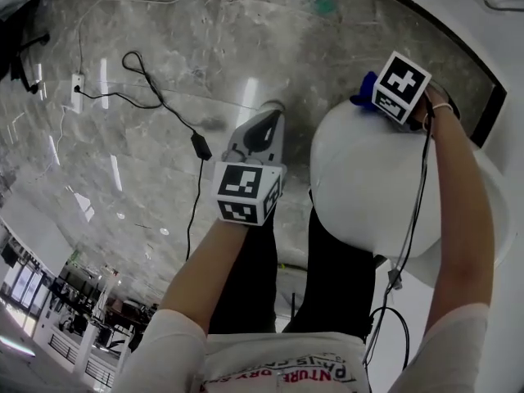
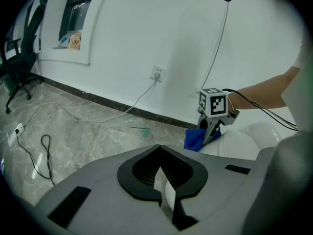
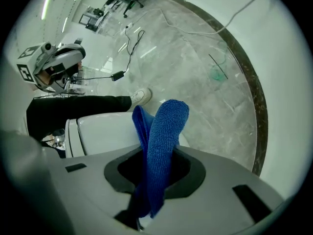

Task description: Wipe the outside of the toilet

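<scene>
The white toilet (image 1: 368,187) stands just ahead of my feet, its lid down. My right gripper (image 1: 370,97) is at the far top edge of the lid, shut on a folded blue cloth (image 1: 364,84). In the right gripper view the blue cloth (image 3: 164,131) hangs from between the jaws over the toilet (image 3: 102,131). My left gripper (image 1: 264,125) hovers over the floor left of the toilet, jaws shut and holding nothing. The left gripper view looks past its shut fingertips (image 2: 161,180) to the right gripper (image 2: 211,129), the cloth (image 2: 194,138) and the toilet (image 2: 254,141).
A black cable with a power adapter (image 1: 201,146) runs across the marble floor. A white cable leads to a wall socket (image 2: 157,73). A dark skirting (image 2: 112,104) lines the white wall. An office chair (image 2: 17,58) stands at far left. My white shoe (image 3: 142,96) is beside the toilet.
</scene>
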Motion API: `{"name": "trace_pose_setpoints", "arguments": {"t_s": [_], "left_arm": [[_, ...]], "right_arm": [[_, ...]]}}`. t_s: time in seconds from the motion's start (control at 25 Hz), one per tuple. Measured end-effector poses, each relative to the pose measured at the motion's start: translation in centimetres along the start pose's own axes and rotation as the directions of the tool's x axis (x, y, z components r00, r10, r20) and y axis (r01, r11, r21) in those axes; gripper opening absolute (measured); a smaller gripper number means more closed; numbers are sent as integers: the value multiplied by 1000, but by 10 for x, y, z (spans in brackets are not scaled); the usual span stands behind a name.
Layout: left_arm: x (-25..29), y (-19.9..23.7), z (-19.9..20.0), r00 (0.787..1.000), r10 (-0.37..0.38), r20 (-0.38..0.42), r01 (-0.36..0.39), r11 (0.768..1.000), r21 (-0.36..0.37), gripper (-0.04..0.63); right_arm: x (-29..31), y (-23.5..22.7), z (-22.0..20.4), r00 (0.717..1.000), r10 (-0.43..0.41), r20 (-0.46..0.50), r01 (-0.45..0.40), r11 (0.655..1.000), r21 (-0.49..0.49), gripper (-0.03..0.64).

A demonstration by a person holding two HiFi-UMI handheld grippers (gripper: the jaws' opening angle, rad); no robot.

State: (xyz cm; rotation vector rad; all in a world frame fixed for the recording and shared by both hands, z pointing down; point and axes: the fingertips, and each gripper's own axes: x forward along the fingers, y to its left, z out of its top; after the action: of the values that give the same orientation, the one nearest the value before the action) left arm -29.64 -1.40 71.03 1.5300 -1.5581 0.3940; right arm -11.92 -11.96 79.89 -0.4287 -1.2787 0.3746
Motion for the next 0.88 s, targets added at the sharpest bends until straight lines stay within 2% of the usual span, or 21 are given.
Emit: {"name": "trace_pose_setpoints", "arguments": {"t_s": [0.16, 0.32, 0.56, 0.76, 0.88], "left_arm": [[-16, 21, -19, 1000, 27, 13, -27, 999, -32, 6], [-33, 42, -39, 996, 86, 39, -82, 993, -87, 6], [-64, 60, -67, 985, 160, 69, -145, 972, -182, 6], [-83, 74, -87, 972, 215, 91, -190, 955, -228, 6], [-96, 79, -98, 962, 252, 100, -218, 938, -268, 6]], "right_arm": [[8, 25, 27, 1000, 8, -27, -10, 996, -89, 77], [18, 54, 51, 998, -4, -58, -8, 979, -201, 77], [31, 108, 80, 993, 29, -110, -63, 945, -322, 77], [42, 137, 88, 985, -9, -174, -63, 912, -405, 77], [48, 157, 92, 981, -28, -192, -69, 876, -478, 77]]}}
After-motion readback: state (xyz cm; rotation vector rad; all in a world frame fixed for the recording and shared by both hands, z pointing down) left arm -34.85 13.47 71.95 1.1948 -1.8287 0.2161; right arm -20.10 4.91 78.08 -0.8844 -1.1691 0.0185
